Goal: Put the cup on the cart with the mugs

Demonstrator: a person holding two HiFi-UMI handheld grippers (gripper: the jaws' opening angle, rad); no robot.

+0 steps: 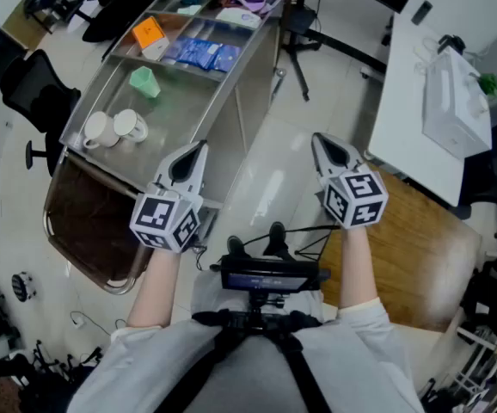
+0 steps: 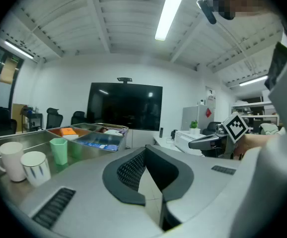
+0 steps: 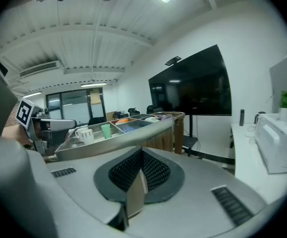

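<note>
A pale green cup (image 1: 144, 82) stands upright in the middle compartment of the metal cart (image 1: 193, 106), just beyond two white mugs (image 1: 113, 128). In the left gripper view the green cup (image 2: 59, 150) is right behind the mugs (image 2: 23, 163). The right gripper view has the cup (image 3: 106, 131) and mugs (image 3: 84, 133) far off to the left. My left gripper (image 1: 199, 151) hovers at the cart's near right edge, shut and empty. My right gripper (image 1: 319, 141) hangs over the floor to the right of the cart, also shut with nothing in it.
The cart's far compartments hold blue packets (image 1: 201, 52) and an orange box (image 1: 150, 33). A white table (image 1: 412, 101) with a white appliance (image 1: 455, 101) stands at right. Office chairs (image 1: 33, 84) sit left of the cart, a stand (image 1: 298, 41) behind it. A big dark screen (image 2: 124, 105) hangs on the wall.
</note>
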